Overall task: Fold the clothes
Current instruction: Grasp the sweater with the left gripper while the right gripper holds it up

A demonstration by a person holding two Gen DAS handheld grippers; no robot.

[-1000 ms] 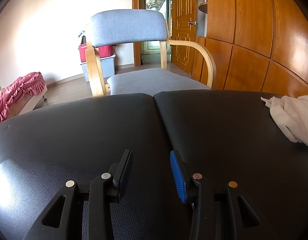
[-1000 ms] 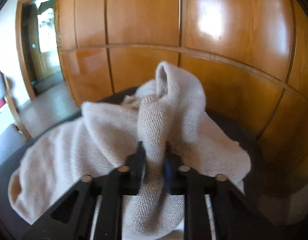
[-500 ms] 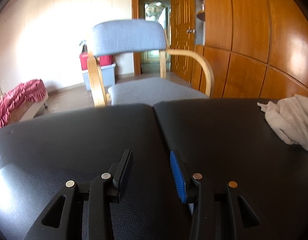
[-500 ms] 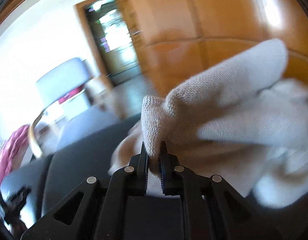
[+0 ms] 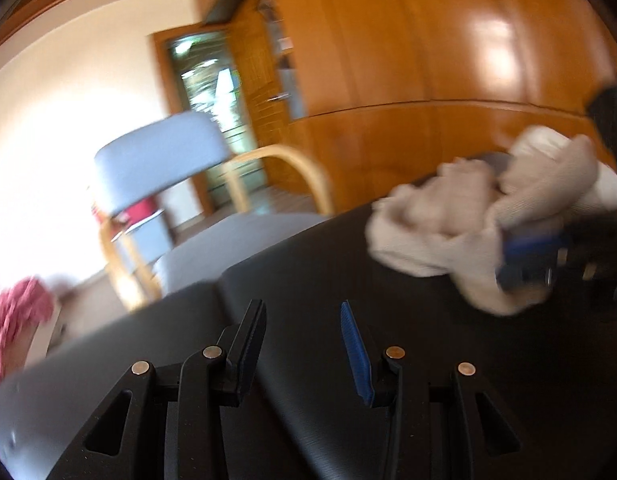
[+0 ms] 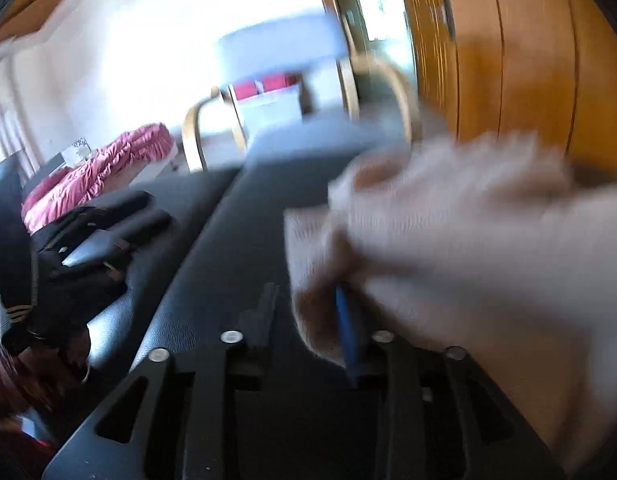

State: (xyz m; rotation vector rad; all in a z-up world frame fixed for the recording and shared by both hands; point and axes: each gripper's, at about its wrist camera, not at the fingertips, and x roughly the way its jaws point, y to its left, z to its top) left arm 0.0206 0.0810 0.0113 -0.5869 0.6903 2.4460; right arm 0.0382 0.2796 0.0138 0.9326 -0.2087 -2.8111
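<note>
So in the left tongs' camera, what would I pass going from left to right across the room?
Pink bedding → grey chair with wooden arms → open doorway → wooden wall panels → cream knitted garment on the black surface, with the right tongs at it.

— What's different on the right side?
— The right gripper [image 6: 304,320], pinched on the cream garment [image 6: 460,240] half a second ago, now has its fingers parted; the cloth drapes over the blue one.
— And the left?
— The left gripper [image 5: 302,344] has swung right, so the garment looks nearer across the black table [image 5: 308,264].
</note>
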